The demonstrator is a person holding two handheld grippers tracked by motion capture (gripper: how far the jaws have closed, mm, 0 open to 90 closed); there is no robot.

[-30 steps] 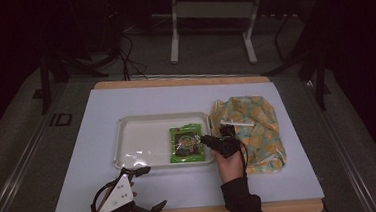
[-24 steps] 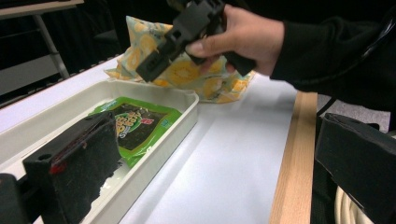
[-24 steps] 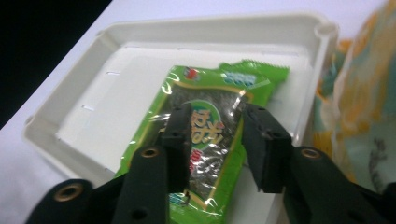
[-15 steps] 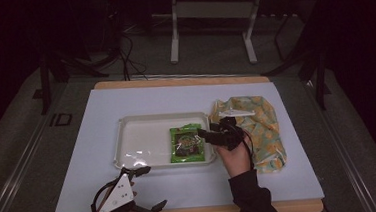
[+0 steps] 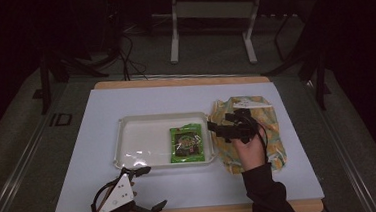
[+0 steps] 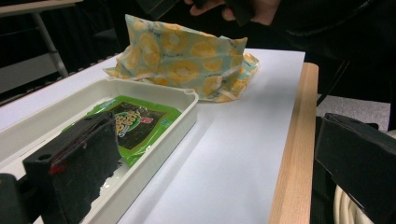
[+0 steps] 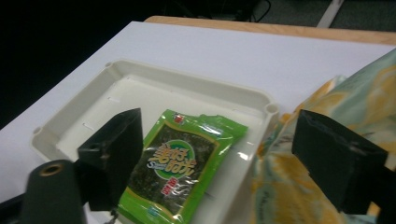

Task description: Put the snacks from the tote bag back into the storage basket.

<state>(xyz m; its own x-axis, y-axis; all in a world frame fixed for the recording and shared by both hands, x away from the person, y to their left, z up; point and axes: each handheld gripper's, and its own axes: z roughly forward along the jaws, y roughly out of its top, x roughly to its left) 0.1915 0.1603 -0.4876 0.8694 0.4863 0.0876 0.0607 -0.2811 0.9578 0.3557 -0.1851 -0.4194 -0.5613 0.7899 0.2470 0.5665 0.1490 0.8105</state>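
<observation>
- Our right gripper hangs above the tray's right rim, over the edge of the yellow-patterned bag. Its jaws have just been opening and now stand wide with nothing between them.
- Our left gripper rests near the table's near edge, left of centre, jaws apart and empty.
- The green seaweed packet lies flat in the right part of the white tray, close to the right wall.
- Its long axis runs near to far; the printed label reads upright from the near side, and the torn-looking top edge points far.
- Risk, as we judge it: a jaw could clip the tray rim, since the right gripper is so near it.
- Reaching back for the bag, we might drag it against the tray and nudge the packet askew.
</observation>
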